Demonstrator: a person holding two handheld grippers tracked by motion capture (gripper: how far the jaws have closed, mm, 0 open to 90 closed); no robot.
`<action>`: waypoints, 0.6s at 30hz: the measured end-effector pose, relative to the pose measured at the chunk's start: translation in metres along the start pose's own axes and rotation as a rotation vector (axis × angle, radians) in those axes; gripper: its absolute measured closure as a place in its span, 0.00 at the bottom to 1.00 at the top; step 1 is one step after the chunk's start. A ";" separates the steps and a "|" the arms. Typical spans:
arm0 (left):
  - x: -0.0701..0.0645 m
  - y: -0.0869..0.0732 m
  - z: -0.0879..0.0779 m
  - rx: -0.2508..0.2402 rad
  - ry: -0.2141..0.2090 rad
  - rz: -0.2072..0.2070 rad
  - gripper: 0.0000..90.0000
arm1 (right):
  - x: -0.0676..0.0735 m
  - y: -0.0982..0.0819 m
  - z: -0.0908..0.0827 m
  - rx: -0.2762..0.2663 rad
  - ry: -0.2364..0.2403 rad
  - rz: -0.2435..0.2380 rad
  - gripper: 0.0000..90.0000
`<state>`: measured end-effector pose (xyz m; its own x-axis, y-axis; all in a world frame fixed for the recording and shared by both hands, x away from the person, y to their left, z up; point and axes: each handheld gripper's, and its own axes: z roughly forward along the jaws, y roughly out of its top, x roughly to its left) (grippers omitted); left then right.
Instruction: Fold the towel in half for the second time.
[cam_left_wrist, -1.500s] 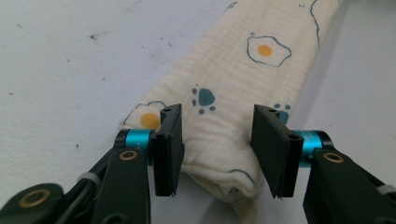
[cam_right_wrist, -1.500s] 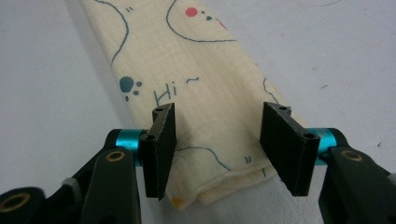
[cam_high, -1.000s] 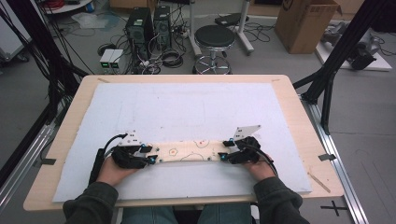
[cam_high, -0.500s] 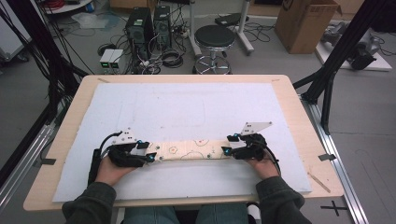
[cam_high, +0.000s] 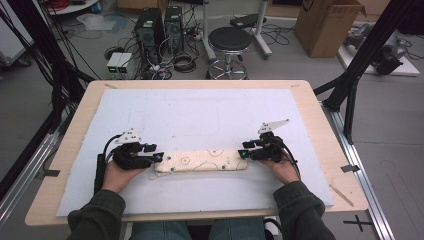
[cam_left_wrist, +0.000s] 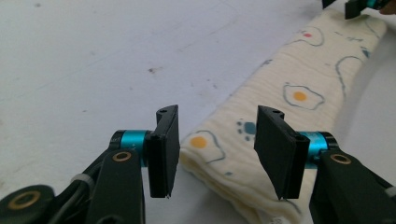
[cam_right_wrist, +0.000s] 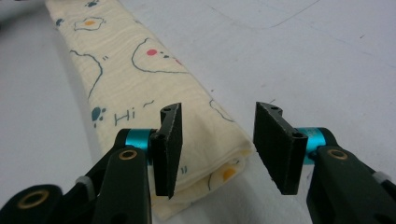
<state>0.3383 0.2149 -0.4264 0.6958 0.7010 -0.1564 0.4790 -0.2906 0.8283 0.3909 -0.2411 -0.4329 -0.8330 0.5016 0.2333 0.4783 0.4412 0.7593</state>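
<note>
A cream cloth (cam_high: 202, 161) printed with fried eggs lies folded into a long strip on the white mat, near the front edge. My left gripper (cam_high: 156, 158) is at its left end and my right gripper (cam_high: 243, 153) at its right end. In the left gripper view the jaws (cam_left_wrist: 217, 149) stand apart with the cloth's end (cam_left_wrist: 224, 154) low between them, untouched by the pads. In the right gripper view the jaws (cam_right_wrist: 217, 149) straddle the other folded end (cam_right_wrist: 205, 154), also without pressing. Both pairs of jaws have just been closing a little.
The white mat (cam_high: 200, 110) covers most of the wooden table (cam_high: 320, 115). Behind the table on the floor are a black stool (cam_high: 229, 40), computer towers (cam_high: 160, 25) with cables, and a cardboard box (cam_high: 327, 22). Black frame posts (cam_high: 360, 60) stand at both sides.
My right gripper has shifted slightly to the right and away along the cloth's end. The left hand has stayed in place, and the cloth still lies flat.
</note>
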 end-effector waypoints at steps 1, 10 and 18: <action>0.002 0.000 0.001 -0.002 0.003 -0.015 0.56 | -0.002 0.000 0.001 0.003 0.001 0.011 0.58; 0.003 -0.003 0.014 0.074 0.041 -0.011 0.60 | -0.001 0.000 0.008 0.027 -0.047 0.008 0.61; -0.004 -0.006 0.022 0.109 0.047 0.010 0.73 | 0.008 -0.006 0.012 0.059 -0.079 -0.006 0.71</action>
<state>0.3442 0.1993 -0.4423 0.6762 0.7267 -0.1213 0.5292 -0.3646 0.7662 0.3848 -0.2312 -0.4430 -0.8124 0.5549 0.1789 0.4911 0.4859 0.7230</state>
